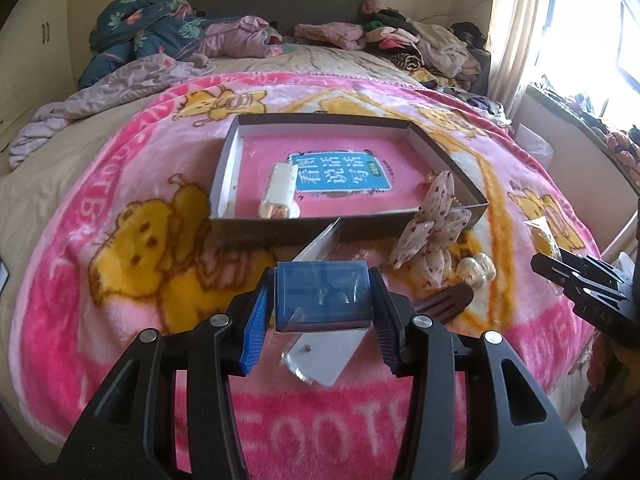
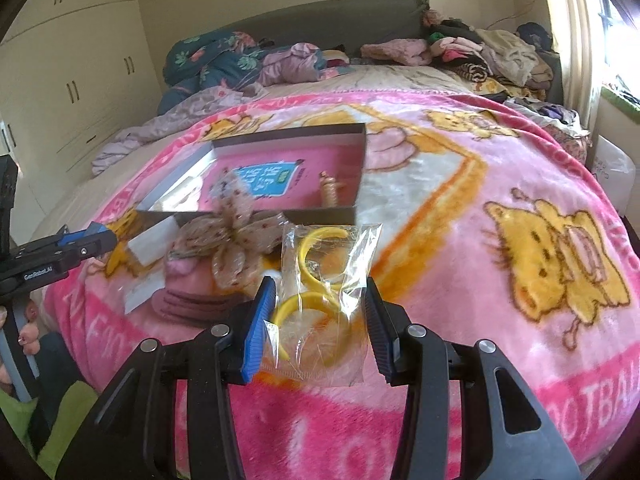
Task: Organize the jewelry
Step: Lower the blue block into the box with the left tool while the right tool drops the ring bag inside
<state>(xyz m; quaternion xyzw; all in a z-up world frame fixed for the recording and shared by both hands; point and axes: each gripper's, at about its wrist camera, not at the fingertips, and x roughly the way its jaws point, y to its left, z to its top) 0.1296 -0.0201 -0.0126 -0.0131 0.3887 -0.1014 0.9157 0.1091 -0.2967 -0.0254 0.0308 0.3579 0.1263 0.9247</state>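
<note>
The left gripper (image 1: 322, 300) clamps a small clear blue box (image 1: 322, 296) above the pink cartoon blanket (image 1: 120, 184), just short of the open cardboard tray (image 1: 230, 160). The right gripper (image 2: 320, 320) pinches a clear bag of yellow bangles (image 2: 320, 280), beside a spotted fabric bow (image 2: 236, 236) near the tray's front wall.

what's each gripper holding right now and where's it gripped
The left gripper clamps a small blue case by its two sides. The right gripper pinches a clear bag of yellow bangles by its side edges.

Bed (image 1: 48, 184) under pink blanket (image 1: 132, 296); shallow box (image 1: 256, 232), fabric bow (image 1: 432, 236), perhaps a comb (image 1: 444, 300)
</note>
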